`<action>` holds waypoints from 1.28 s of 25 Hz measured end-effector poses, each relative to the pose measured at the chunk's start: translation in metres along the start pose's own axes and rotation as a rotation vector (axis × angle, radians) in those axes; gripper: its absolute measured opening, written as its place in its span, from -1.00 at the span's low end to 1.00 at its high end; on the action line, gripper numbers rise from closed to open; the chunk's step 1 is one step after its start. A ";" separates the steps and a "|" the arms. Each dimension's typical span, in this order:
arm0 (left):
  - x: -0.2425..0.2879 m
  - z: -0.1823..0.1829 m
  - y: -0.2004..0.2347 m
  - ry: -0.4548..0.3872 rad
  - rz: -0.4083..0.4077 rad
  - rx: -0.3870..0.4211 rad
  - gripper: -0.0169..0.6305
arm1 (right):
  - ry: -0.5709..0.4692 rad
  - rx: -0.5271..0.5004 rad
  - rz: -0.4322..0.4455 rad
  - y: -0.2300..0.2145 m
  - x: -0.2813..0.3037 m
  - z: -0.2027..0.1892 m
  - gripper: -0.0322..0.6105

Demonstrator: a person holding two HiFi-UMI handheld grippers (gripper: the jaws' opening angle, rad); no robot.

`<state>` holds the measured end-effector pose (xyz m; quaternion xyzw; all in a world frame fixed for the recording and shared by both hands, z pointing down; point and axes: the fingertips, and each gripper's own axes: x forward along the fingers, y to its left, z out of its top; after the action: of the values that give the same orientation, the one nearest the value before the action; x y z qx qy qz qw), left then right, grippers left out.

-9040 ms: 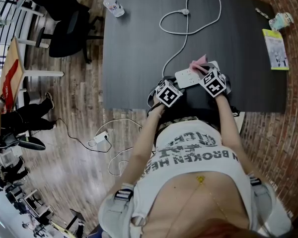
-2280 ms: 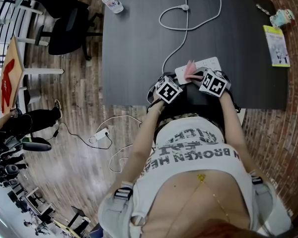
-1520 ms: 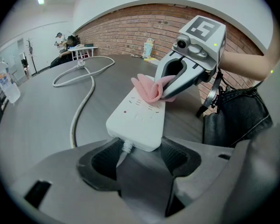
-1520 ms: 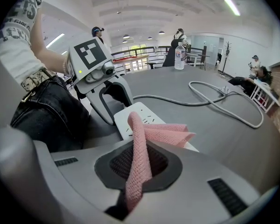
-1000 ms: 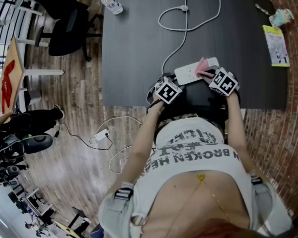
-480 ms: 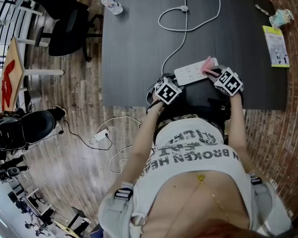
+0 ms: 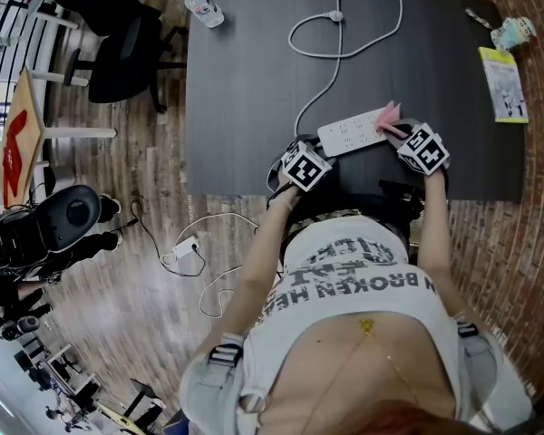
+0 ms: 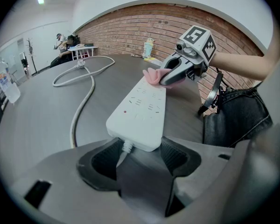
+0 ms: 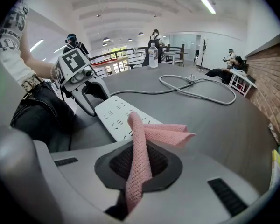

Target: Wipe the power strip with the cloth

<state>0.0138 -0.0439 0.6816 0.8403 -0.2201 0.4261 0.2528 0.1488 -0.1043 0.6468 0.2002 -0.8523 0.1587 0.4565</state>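
Our left hand-held gripper (image 8: 140, 148) pinches the cord end of the power strip (image 8: 142, 108), which lies flat on the bench (image 7: 245, 80) near its front edge. Our right hand-held gripper (image 9: 137, 164) clamps the cloth (image 9: 147, 134) at the strip's far end. The strip looks light, rigid and apt to slide, so we judge that the cord end needs pinning. The cloth is limp.
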 end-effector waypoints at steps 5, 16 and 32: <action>0.000 0.000 -0.003 0.002 0.000 -0.001 -0.15 | -0.008 0.021 -0.020 -0.005 -0.005 -0.005 -0.85; -0.002 -0.002 -0.002 0.004 -0.004 0.000 -0.15 | -0.042 0.111 -0.052 -0.019 -0.011 -0.012 -0.85; -0.001 -0.001 -0.001 -0.003 -0.003 -0.002 -0.15 | -0.082 0.113 -0.108 -0.020 -0.011 -0.011 -0.85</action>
<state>0.0133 -0.0419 0.6806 0.8410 -0.2196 0.4245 0.2537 0.1718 -0.1145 0.6450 0.2774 -0.8480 0.1734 0.4169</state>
